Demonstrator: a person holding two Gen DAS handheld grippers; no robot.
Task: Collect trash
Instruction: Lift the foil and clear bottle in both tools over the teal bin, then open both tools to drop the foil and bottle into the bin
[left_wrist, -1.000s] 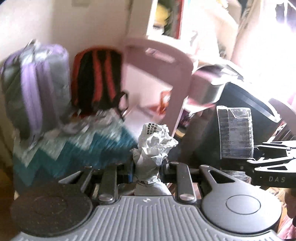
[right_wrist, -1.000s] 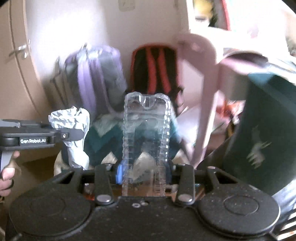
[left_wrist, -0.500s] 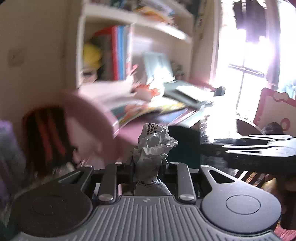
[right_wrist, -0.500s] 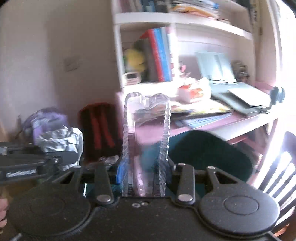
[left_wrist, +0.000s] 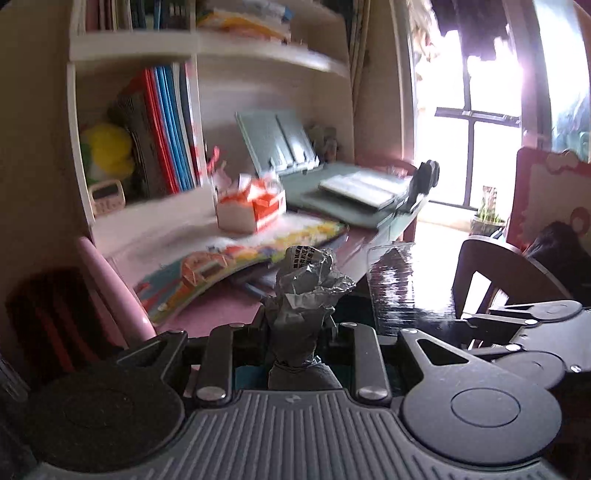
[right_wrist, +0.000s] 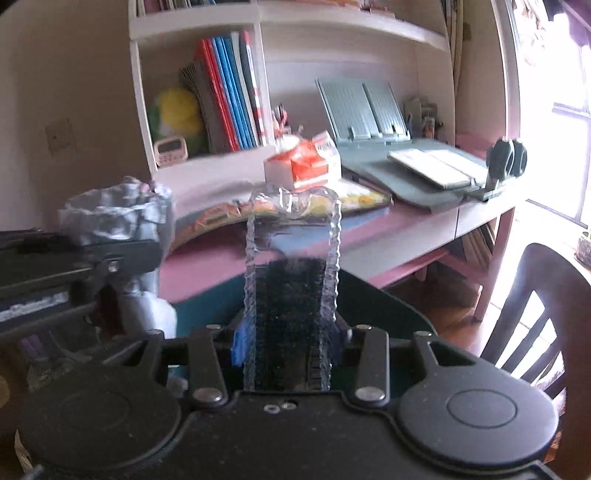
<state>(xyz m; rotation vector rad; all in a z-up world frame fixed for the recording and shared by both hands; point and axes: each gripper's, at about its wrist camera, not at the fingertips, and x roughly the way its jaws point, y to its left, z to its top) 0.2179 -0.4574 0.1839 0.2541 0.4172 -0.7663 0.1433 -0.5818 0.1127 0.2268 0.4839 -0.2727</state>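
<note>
My left gripper is shut on a crumpled ball of grey-white paper that sticks up between its fingers. In the right wrist view that same paper ball shows at the left, above the left gripper's body. My right gripper is shut on a clear ribbed plastic bottle, which stands upright between its pads; its blue cap end sits low by the left finger. The bottle also shows to the right of the paper in the left wrist view. Both grippers are held in the air before a pink desk.
The desk carries a red-and-white box, a colourful picture book, a grey book stand and a grey pad. Shelves with books rise behind. A dark wooden chair stands at the right, a bright window beyond.
Both grippers have swung right and upward, keeping the paper and the bottle. The view has shifted from backpacks and a blanket to the desk, shelves and window.
</note>
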